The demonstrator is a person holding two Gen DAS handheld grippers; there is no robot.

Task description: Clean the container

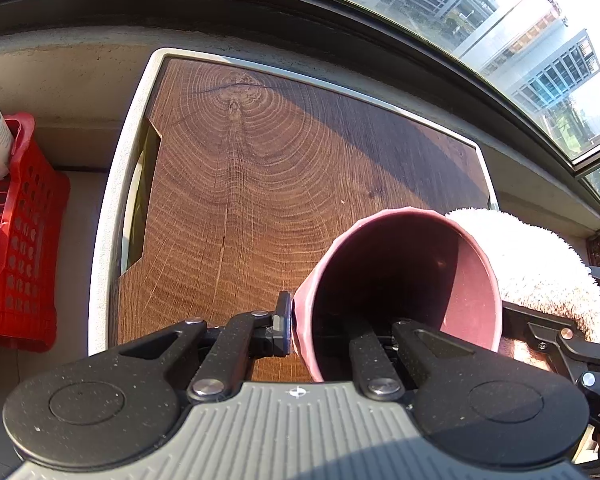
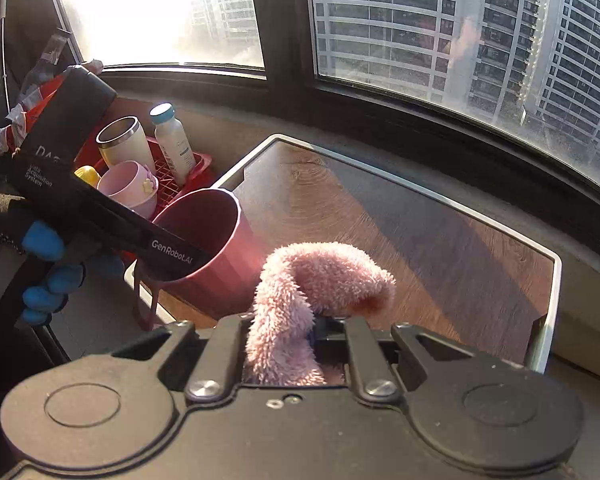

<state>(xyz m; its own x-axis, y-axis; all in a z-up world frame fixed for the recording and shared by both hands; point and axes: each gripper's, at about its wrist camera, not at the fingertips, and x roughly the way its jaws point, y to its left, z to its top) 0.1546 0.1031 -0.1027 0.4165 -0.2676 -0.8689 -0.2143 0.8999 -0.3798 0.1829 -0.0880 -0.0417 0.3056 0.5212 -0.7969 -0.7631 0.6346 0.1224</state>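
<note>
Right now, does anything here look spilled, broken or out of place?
Nothing looks spilled or broken. The dark red cup is tilted, but only because the left hand-held gripper grips its wall. The right hand-held gripper holds a fluffy pink cloth beside it, above the wooden tray.

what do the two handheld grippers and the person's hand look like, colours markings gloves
Both grippers are speckled black plastic with round discs and silver pivot bolts. The left gripper has a ribbed grey plate with a crosshair mark; its body reads "GenRobot.AI" and "Data Acquisition System" in white. The right gripper has a plain black plate. The left hand wears a blue glove under a dark dotted one.
</note>
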